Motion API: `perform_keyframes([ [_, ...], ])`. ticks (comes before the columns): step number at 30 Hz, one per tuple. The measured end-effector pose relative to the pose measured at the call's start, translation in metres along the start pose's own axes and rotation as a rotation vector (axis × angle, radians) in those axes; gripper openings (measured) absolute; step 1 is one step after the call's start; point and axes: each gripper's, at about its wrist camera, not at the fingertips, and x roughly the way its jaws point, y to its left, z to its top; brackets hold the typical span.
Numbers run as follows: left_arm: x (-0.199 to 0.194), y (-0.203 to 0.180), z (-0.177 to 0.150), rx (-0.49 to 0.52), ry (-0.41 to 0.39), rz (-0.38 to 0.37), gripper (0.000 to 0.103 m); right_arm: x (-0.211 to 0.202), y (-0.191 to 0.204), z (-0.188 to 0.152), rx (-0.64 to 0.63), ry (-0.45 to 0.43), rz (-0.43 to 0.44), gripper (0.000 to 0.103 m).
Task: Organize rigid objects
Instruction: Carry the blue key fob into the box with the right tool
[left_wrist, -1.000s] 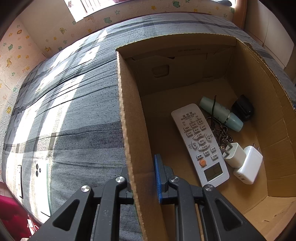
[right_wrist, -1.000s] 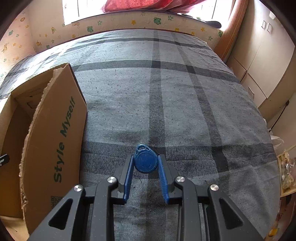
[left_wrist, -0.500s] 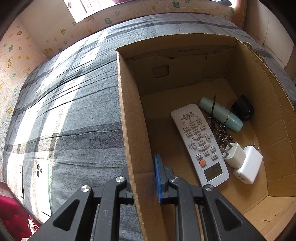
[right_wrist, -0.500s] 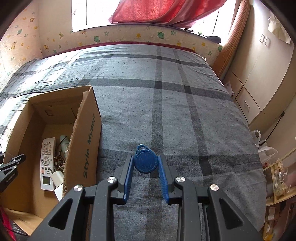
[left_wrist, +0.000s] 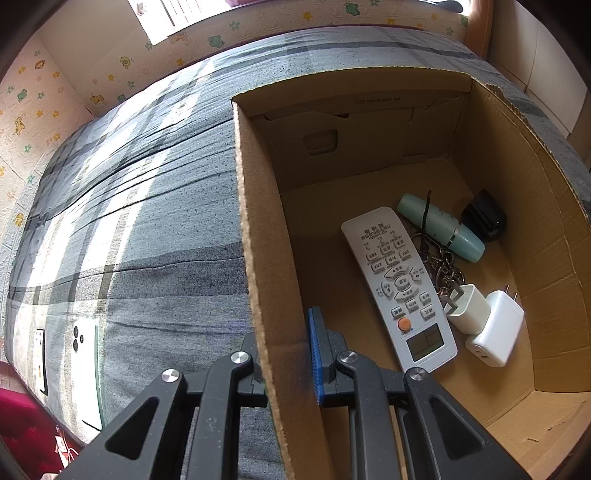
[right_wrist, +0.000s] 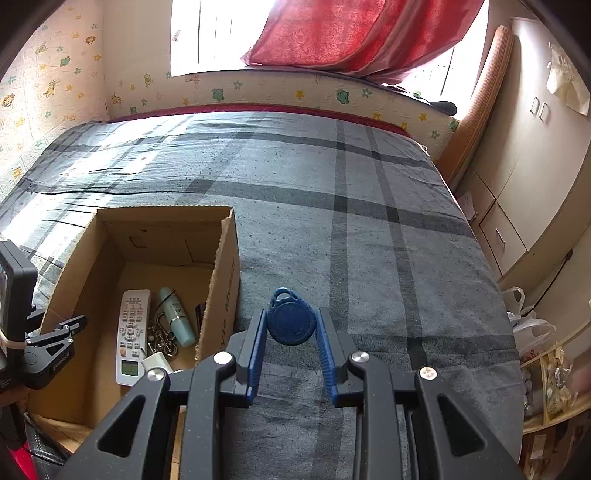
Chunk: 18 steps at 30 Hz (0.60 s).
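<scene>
**Holding the fob over the bed**

Your right gripper (right_wrist: 291, 332) pinches the round blue plastic key fob (right_wrist: 291, 320) above the grey plaid bedspread (right_wrist: 369, 236), beside the open brown cardboard box (right_wrist: 221, 280). Your left gripper (left_wrist: 286, 363) clamps that box's side wall.

A box (right_wrist: 221, 295) sits on a bed (right_wrist: 369, 229), left of a key fob (right_wrist: 291, 321) held above the cover. Inside lie a remote (left_wrist: 399, 284), a tube (left_wrist: 439, 227) and a key chain (left_wrist: 443, 266) to its right, two chargers (left_wrist: 487, 321) side by side nearer the camera. A phone (left_wrist: 85, 369) lies on the bed left of the box.
</scene>
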Motion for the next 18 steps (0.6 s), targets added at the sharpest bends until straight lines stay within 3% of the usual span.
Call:
perform_keyframes([
  [18,-0.001,0.0,-0.001,-0.006,-0.003,-0.003,0.016,0.005,0.074,0.01,-0.089,0.009,0.147,0.028],
])
